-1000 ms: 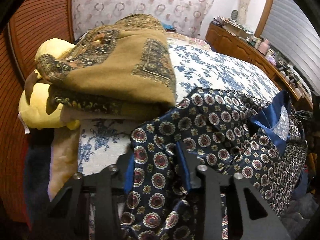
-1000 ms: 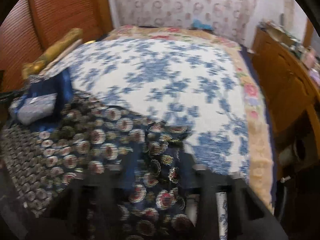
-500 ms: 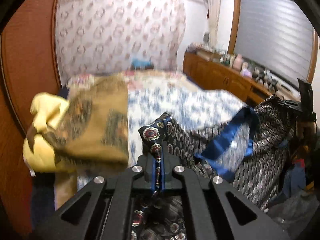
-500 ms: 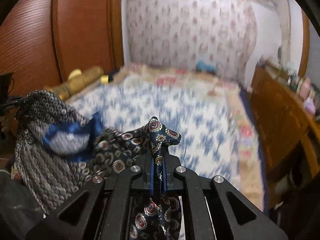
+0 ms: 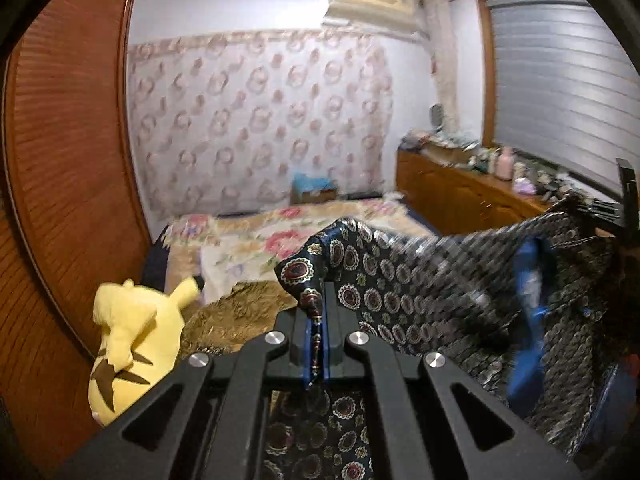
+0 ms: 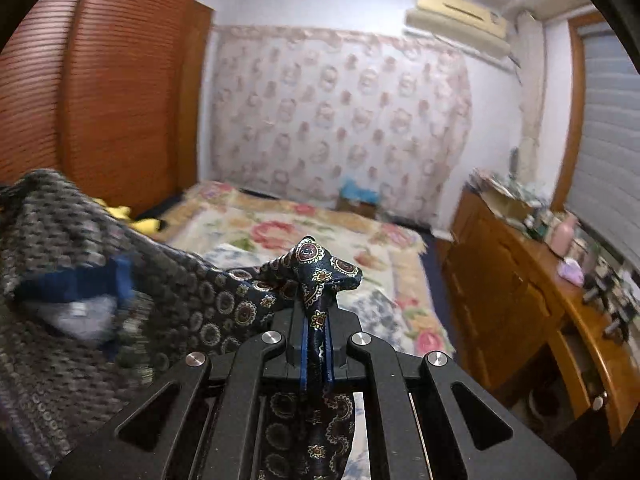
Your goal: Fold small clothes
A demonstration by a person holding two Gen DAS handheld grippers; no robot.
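Note:
A dark navy garment (image 5: 420,292) with round medallion print and a bright blue inner band (image 5: 528,304) hangs stretched in the air above the bed. My left gripper (image 5: 315,312) is shut on one corner of it. My right gripper (image 6: 316,312) is shut on another corner (image 6: 320,268), and the cloth (image 6: 100,288) spreads away to the left in the right wrist view. The other gripper's black frame (image 5: 624,200) shows at the far right edge of the left wrist view.
A bed with a floral quilt (image 6: 304,236) lies below. A yellow plush toy (image 5: 128,332) and a folded brown patterned cloth (image 5: 240,312) sit at the bed's left, by a wooden wardrobe (image 5: 60,160). A cluttered wooden dresser (image 6: 540,280) runs along the right.
Both grippers closed on the garment's corners and lifted it off the bed. The views have tilted up from the quilt toward the far wall, and the garment now hangs between them.

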